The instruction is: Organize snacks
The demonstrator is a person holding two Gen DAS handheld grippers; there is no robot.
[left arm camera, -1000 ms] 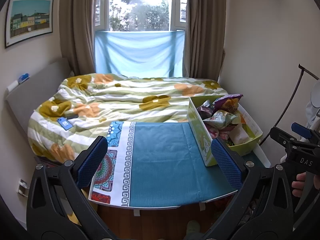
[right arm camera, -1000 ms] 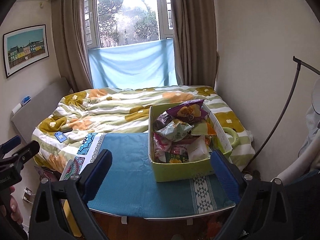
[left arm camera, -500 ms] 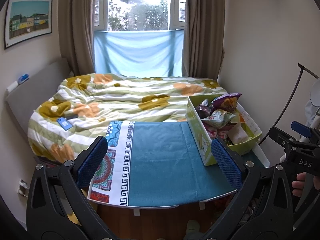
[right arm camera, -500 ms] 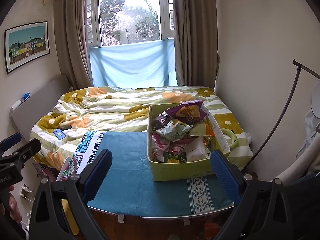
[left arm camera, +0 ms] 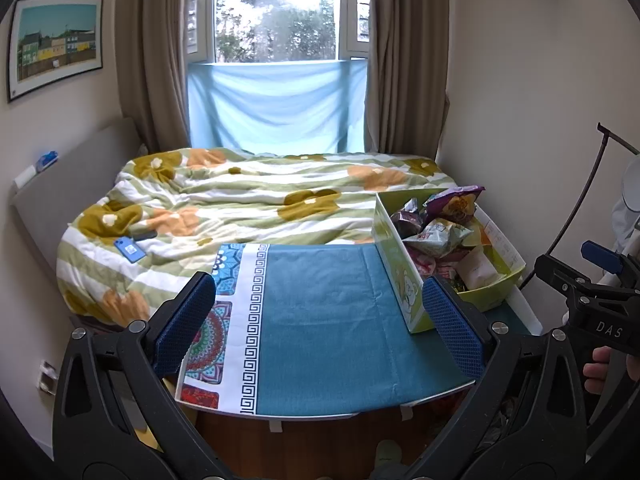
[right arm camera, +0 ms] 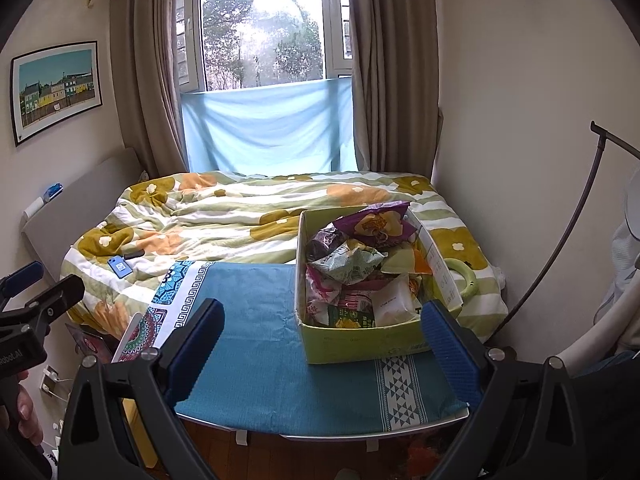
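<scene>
Both grippers, left gripper [left arm camera: 318,328] and right gripper [right arm camera: 324,346], stay wide open and empty, edging slightly nearer the snack box [right arm camera: 360,340].

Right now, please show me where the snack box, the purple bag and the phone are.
Snack box [right arm camera: 360,342], right wrist view, on its near green wall.
Purple bag [right arm camera: 376,224], right wrist view, on its printed front.
Phone [left arm camera: 130,249], left wrist view, on its blue back.

Daylit window [left arm camera: 276,12] between brown curtains [left arm camera: 152,52]; floral-quilted bed [left arm camera: 240,200] below; framed picture [left arm camera: 56,46] on cream wall.
</scene>
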